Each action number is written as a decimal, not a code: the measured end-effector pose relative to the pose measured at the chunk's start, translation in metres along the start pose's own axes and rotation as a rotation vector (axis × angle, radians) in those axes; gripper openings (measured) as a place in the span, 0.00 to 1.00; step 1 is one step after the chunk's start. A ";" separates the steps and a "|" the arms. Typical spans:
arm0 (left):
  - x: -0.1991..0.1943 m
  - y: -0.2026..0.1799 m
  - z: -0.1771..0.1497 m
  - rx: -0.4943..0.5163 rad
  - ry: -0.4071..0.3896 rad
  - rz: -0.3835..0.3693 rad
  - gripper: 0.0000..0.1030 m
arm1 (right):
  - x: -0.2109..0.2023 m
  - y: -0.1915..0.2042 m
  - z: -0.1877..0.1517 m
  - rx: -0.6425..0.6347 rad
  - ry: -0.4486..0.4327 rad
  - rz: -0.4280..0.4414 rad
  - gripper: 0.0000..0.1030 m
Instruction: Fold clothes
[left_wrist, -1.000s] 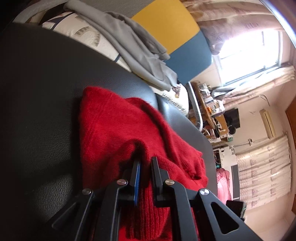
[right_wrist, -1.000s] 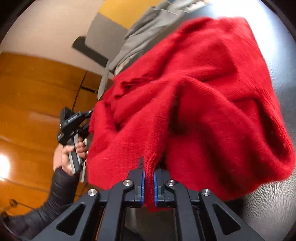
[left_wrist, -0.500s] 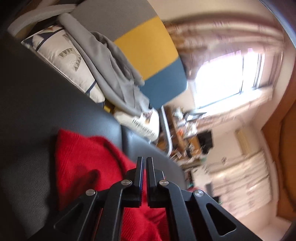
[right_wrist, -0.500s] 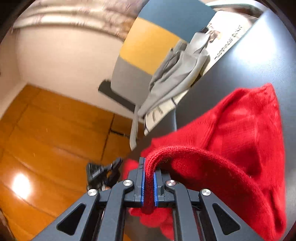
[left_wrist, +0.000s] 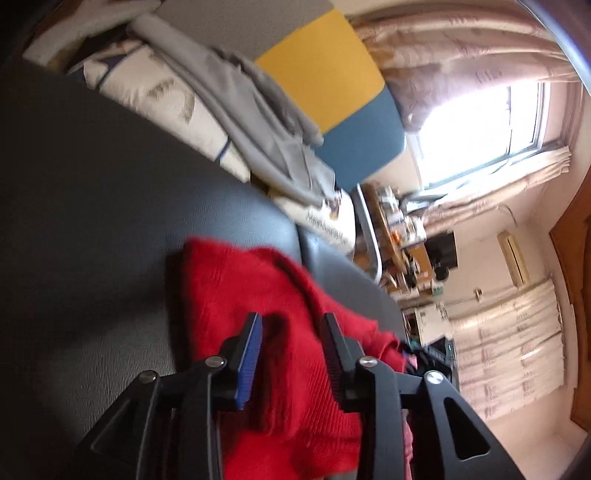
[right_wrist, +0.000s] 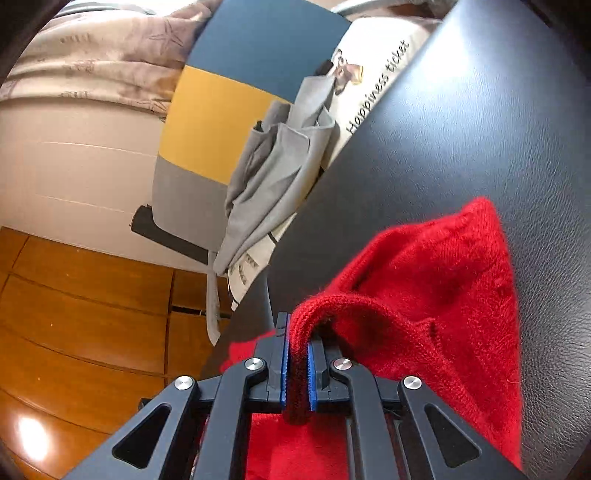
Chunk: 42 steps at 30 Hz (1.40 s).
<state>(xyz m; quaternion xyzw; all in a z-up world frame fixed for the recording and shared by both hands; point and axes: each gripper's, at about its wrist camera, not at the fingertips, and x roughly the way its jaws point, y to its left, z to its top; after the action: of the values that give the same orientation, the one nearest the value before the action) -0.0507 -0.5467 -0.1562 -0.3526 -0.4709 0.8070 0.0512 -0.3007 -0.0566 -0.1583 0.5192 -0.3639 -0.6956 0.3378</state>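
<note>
The left gripper (left_wrist: 291, 321) hangs low over the red sweater (left_wrist: 258, 314), its jaws spread wide with nothing between them. The right gripper (right_wrist: 296, 334) points along the black leather seat (right_wrist: 461, 129), jaws pinched narrow on a ribbed edge of the sweater, which lies bunched on the seat's near part.

The white cushion (right_wrist: 373, 74) carries the printed words "Happiness ticket" along its edge.
</note>
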 end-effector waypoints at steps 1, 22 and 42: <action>0.002 0.002 -0.002 0.007 0.027 -0.004 0.37 | 0.002 -0.003 -0.001 0.006 0.005 -0.002 0.09; -0.004 -0.020 -0.002 -0.047 -0.073 -0.211 0.09 | -0.009 -0.008 0.003 -0.018 -0.035 0.067 0.11; -0.034 0.028 -0.062 0.039 -0.049 0.118 0.31 | -0.076 -0.026 -0.018 -0.163 -0.041 -0.123 0.75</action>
<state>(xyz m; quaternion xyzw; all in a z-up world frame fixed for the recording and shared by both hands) 0.0204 -0.5316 -0.1798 -0.3589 -0.4347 0.8260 -0.0009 -0.2683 0.0186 -0.1478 0.4968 -0.2803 -0.7529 0.3282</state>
